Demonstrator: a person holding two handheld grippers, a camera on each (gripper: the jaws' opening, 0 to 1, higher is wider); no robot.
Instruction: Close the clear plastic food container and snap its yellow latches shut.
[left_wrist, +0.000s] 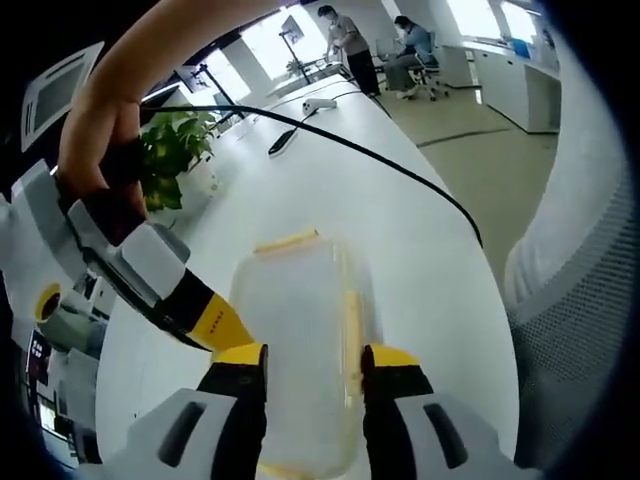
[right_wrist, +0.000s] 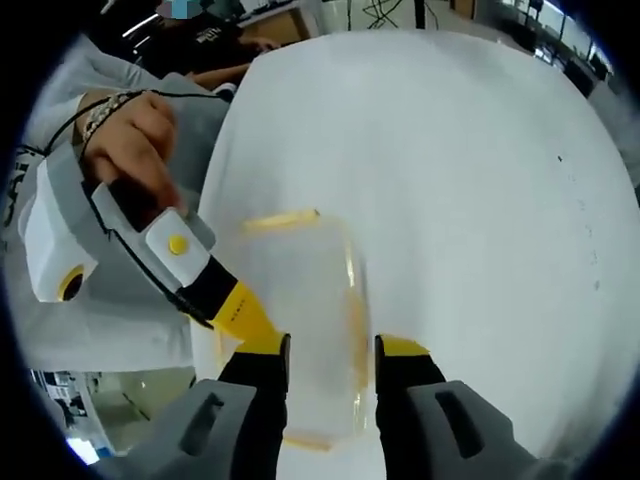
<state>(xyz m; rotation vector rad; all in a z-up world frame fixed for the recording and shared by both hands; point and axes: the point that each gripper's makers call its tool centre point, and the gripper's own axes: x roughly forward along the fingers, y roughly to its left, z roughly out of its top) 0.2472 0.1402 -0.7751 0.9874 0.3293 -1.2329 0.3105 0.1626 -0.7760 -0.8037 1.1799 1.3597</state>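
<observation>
The clear plastic container (left_wrist: 300, 320) lies on the white table (left_wrist: 410, 260), its lid on top. Yellow latches (left_wrist: 286, 241) run along its far end and right side. My left gripper (left_wrist: 315, 358) stands open above the near end, one yellow-tipped jaw on each side of the lid. The right gripper (left_wrist: 218, 325) comes in from the left, its yellow tip at the container's left edge. In the right gripper view the container (right_wrist: 300, 300) lies between the jaws of my open right gripper (right_wrist: 330, 350). The left gripper (right_wrist: 240, 312) touches the box's left edge there.
A black cable (left_wrist: 400, 165) crosses the table beyond the container, with a potted plant (left_wrist: 175, 150) at the far left. A person's grey mesh sleeve (left_wrist: 580, 300) fills the right side. Two people (left_wrist: 345, 40) are far back. A hand (right_wrist: 140, 130) holds the left gripper.
</observation>
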